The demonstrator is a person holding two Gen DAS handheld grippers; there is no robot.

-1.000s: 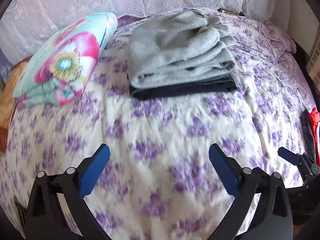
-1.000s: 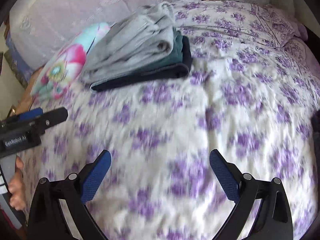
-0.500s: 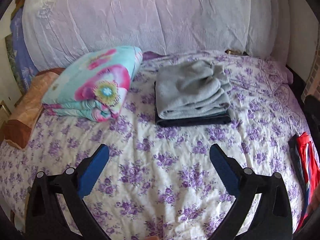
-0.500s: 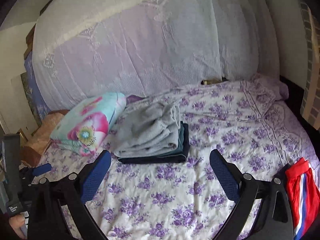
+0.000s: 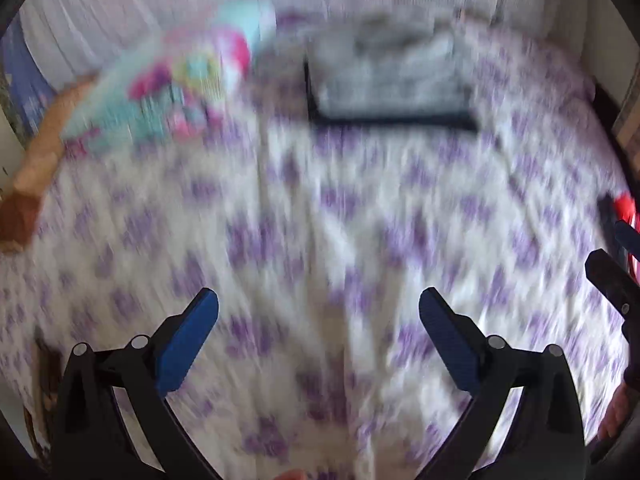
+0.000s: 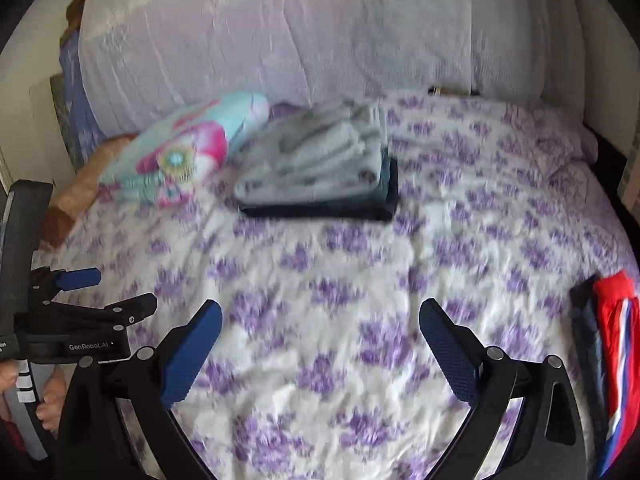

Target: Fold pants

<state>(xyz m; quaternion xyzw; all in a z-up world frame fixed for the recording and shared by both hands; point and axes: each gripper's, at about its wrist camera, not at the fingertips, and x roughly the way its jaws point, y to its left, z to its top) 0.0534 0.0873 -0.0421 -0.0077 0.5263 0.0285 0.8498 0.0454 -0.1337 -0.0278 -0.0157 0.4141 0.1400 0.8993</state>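
A bed (image 6: pixel 320 280) with a white cover printed in purple flowers fills both views. The left wrist view is badly blurred.

The left gripper (image 5: pixel 318 336) sits low in its own frame, blue pads spread wide, nothing between them, only bedcover beyond. The right gripper (image 6: pixel 320 344) sits the same way in its frame, wide open and empty. In the right view the left gripper also shows at the lower left edge, held by a hand (image 6: pixel 48 404).

Folded pants make a stack (image 6: pixel 320 168) in the upper middle of the right view: grey ones on top, a teal layer under them, dark ones at the bottom. The same stack is a grey and black smear in the upper middle of the left view (image 5: pixel 388 76).

Just left of the stack lies a folded floral blanket (image 6: pixel 180 156). At the right edge of the right view lie red pants (image 6: pixel 616 344) with a blue and white stripe, unfolded. A pale lace curtain (image 6: pixel 300 32) hangs behind the bed.
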